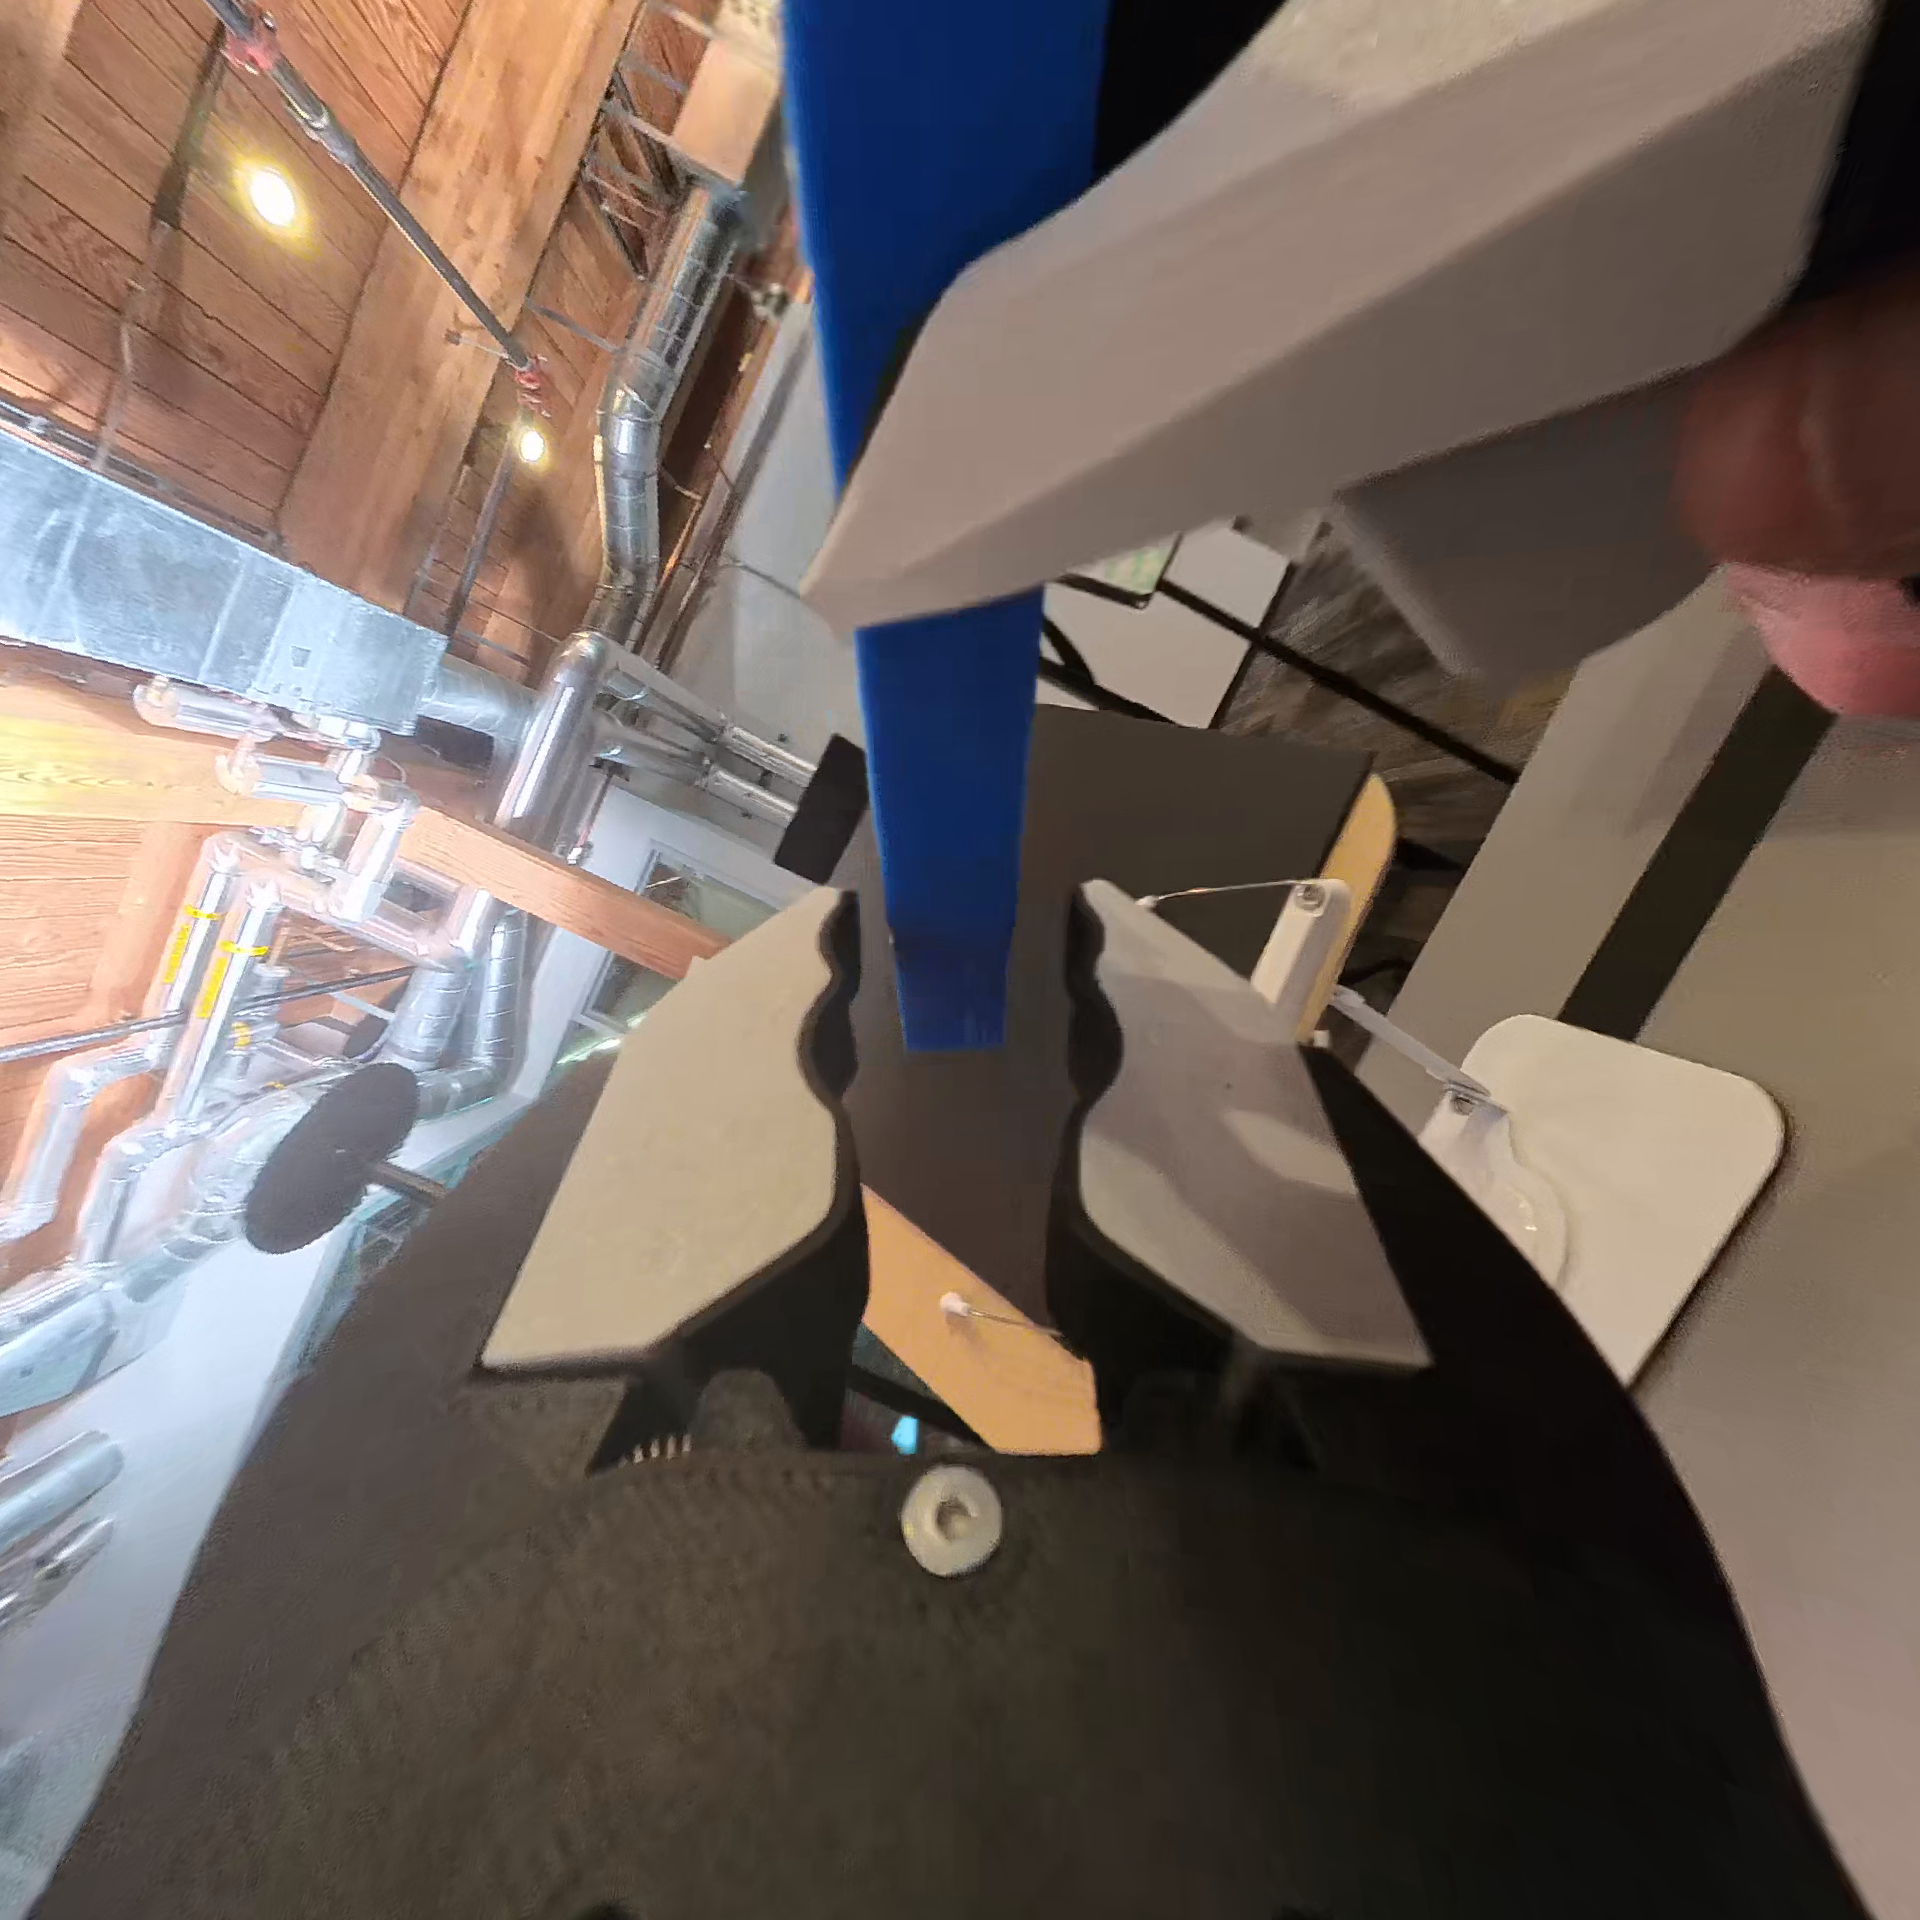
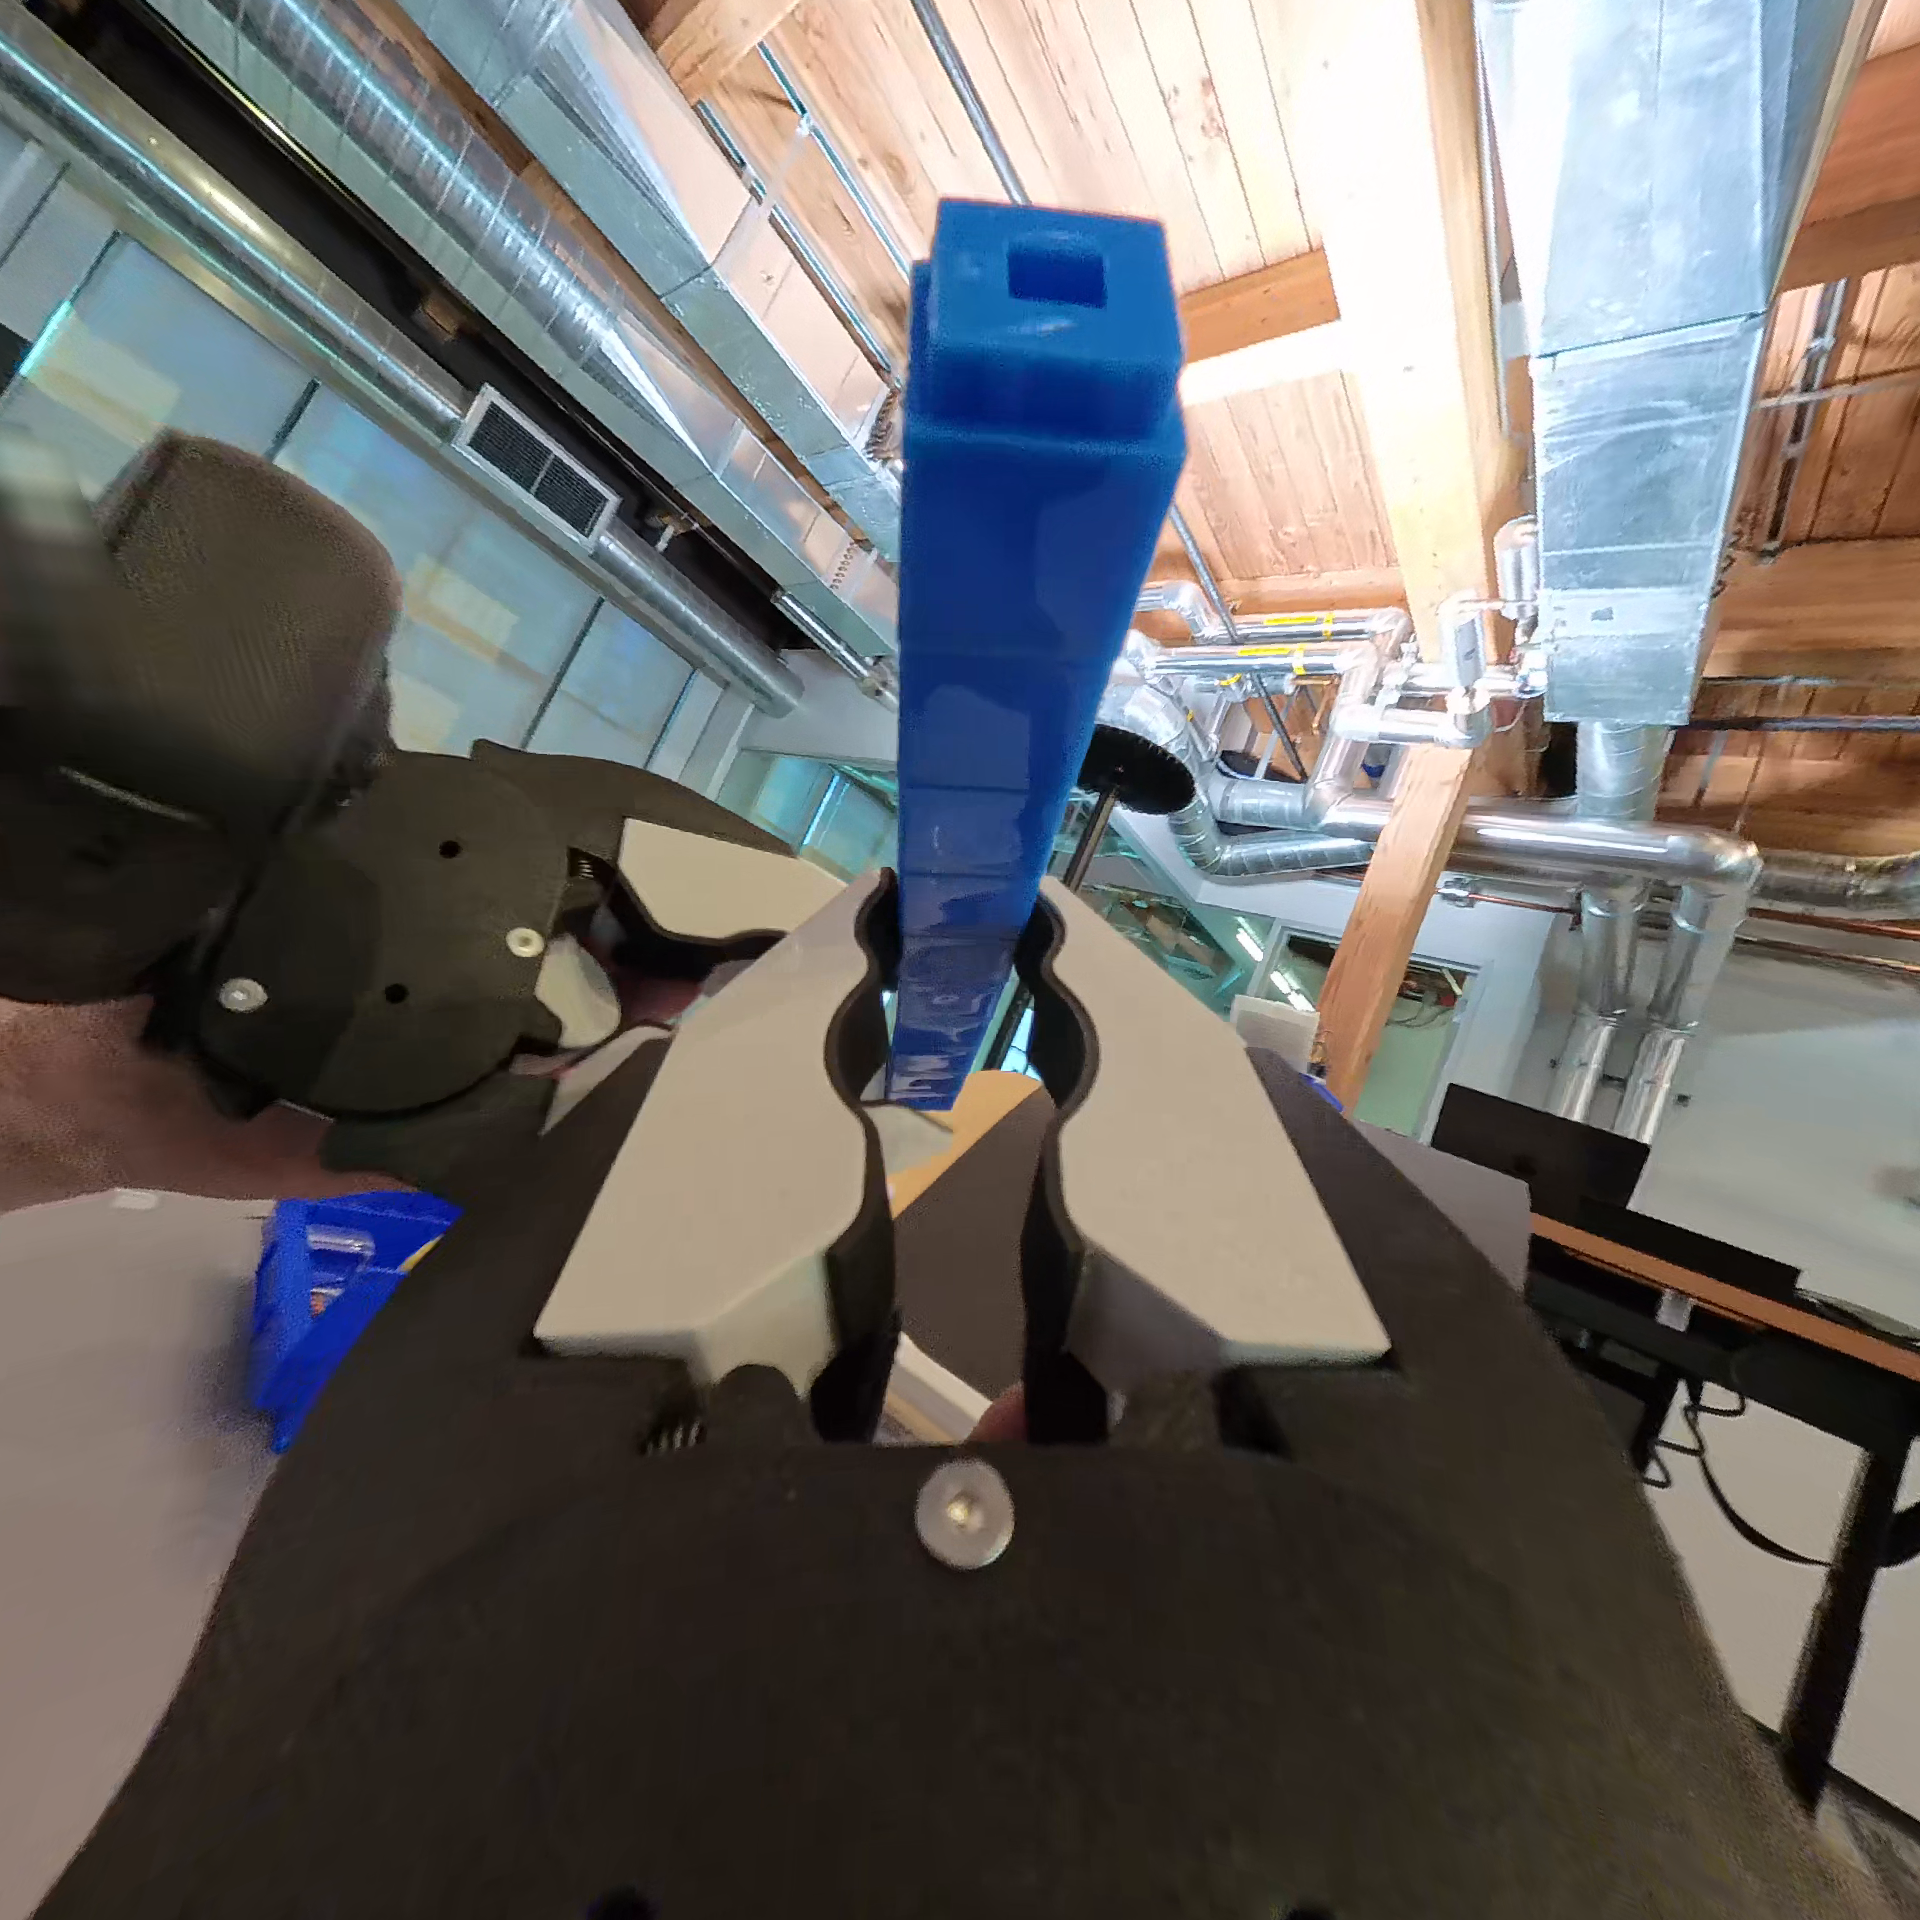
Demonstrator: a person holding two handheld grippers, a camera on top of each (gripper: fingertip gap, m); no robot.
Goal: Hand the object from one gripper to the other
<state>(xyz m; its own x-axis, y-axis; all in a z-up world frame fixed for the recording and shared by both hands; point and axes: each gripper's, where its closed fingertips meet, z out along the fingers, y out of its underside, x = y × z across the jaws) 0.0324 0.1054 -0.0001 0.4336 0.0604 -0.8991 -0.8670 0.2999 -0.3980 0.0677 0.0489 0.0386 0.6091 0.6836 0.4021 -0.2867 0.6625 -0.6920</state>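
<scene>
- While the right gripper (image 2: 961, 961) points up toward the ceiling, its grey fingers (image 2: 727, 1122) are closed on the lower end of a long blue bar (image 2: 1023, 582).
- The bar stands almost upright between them and runs well past the tips — its far end is square, with a square recess in it.
- In the left wrist view the bar (image 1: 940, 727) comes down from the top edge, and its end hangs in the gap of the left gripper (image 1: 961, 961).
- The left fingers (image 1: 707, 1132) stand apart, one on each side of the bar's tip, with space showing on both sides — neither touches it.
- A right finger (image 1: 1299, 343) crosses in front of the bar, blurred, in the upper right of that view.
- A hand (image 1: 1829, 520) shows at the right edge there.
- In the right wrist view the left gripper (image 2: 644, 935) sits to the left, beside the right one.
- A blue bin (image 2: 332, 1299) lies on a grey table (image 2: 104, 1403) lower left.
</scene>
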